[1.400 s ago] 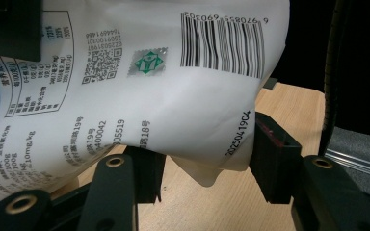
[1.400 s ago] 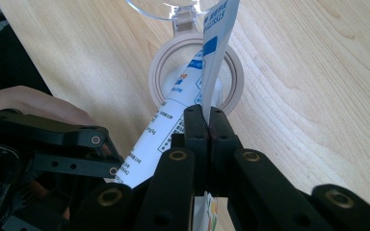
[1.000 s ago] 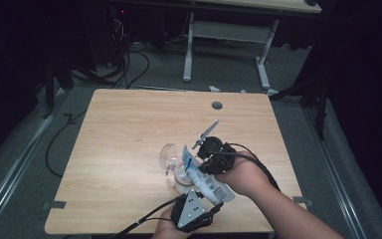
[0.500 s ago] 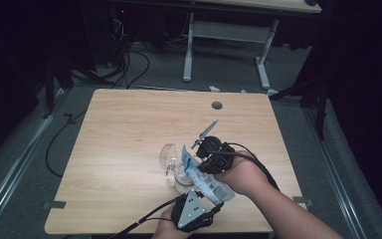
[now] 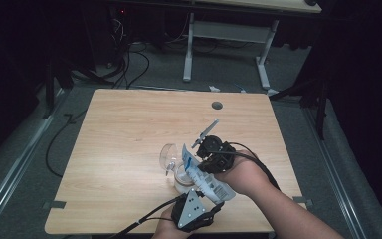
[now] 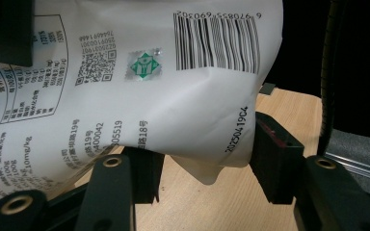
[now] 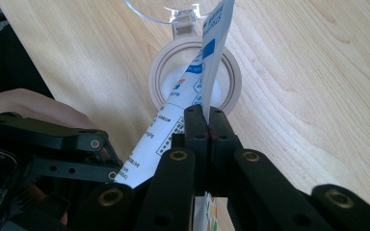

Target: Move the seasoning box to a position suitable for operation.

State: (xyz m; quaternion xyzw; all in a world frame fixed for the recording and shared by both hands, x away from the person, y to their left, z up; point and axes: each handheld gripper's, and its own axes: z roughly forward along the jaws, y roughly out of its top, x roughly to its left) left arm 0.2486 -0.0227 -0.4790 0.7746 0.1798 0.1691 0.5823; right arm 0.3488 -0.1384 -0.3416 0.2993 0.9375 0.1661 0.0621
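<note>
A white printed bag (image 5: 206,180) with blue marks and a barcode (image 6: 149,86) hangs tilted over a small round jar (image 5: 181,183). Its lower end points into the jar's mouth (image 7: 231,82), which has white contents inside. The jar's clear lid (image 5: 169,157) is flipped back. My right gripper (image 7: 204,118) is shut on the bag's thin upper edge (image 7: 212,48), just above the jar. Near the table's front edge, my left gripper (image 6: 204,154) has its jaws pressed on the bag's bulging bottom end. The left gripper (image 5: 210,200) lies below the right gripper (image 5: 200,165).
The wooden table (image 5: 129,129) has a round cable hole (image 5: 217,105) near its far edge. Behind it stand another table's white legs (image 5: 188,50), and cables (image 5: 129,59) lie on the grey floor. The person's right forearm (image 5: 278,209) crosses the front right corner.
</note>
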